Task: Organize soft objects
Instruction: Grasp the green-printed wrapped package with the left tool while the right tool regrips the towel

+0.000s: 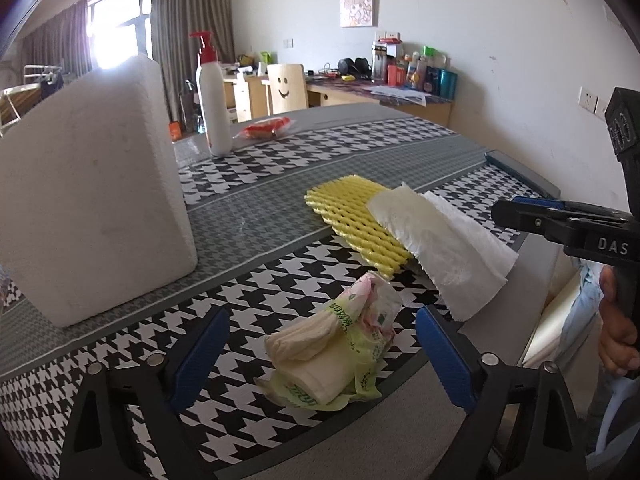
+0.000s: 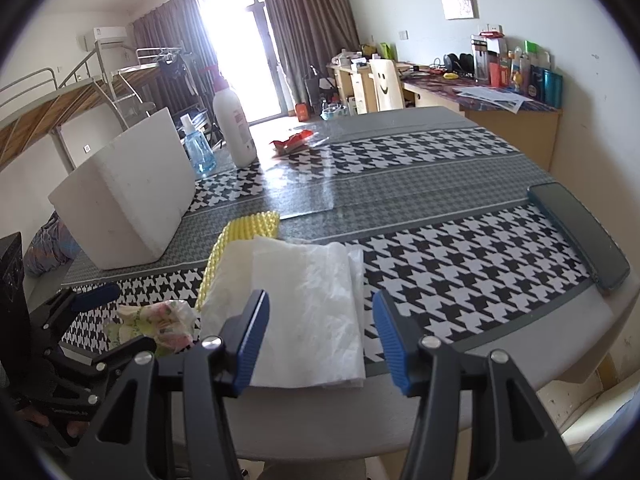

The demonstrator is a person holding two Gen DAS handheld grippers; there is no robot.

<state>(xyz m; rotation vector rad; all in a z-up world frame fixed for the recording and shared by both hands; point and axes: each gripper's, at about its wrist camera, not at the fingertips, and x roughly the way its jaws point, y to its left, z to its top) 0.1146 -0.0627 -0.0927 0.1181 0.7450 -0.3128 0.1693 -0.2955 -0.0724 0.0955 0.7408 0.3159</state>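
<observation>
- White foam box [image 1: 92, 196]: it stands on the houndstooth table [image 1: 360, 136]. In the left wrist view its far-left edge is cut off by the dark rim of the lens, and whether it holds anything cannot be seen.
- Left tool [image 1: 322, 364]: its blue pads are spread wide, to the right of the foam box and lower in the frame. They straddle the tissue pack [image 1: 332, 354] without pressing on it. In the right wrist view this tool [image 2: 108, 316] is mostly dark and cut by the frame edge.
- The tissue pack lies on the table right of the foam box. Its green-printed wrapper is torn and crumpled, the print too small to read, and the right wrist view hides most of it behind the left tool.
- Yellow foam net [image 1: 352, 220]: it lies flat on the table right of the foam box, its near end hidden under the white paper towel [image 1: 444, 248].
- The paper towel lies farther right of the foam box, overlapping the net and reaching past the table's near edge. Whether it is one folded sheet or several cannot be told.
- Right tool [image 2: 320, 340]: farthest right of the foam box, pads apart on either side of the towel's near end. The left pad overlaps the towel's edge, the right pad stands clear of it; no pinch shows. In the left wrist view only one jaw and part of a hand [image 1: 616, 336] show, cut by the frame.
- Lotion bottle [image 1: 212, 96] and red packet [image 1: 266, 128]: behind the foam box and to its right, at the far side of the table. The packet's contents are not legible.
</observation>
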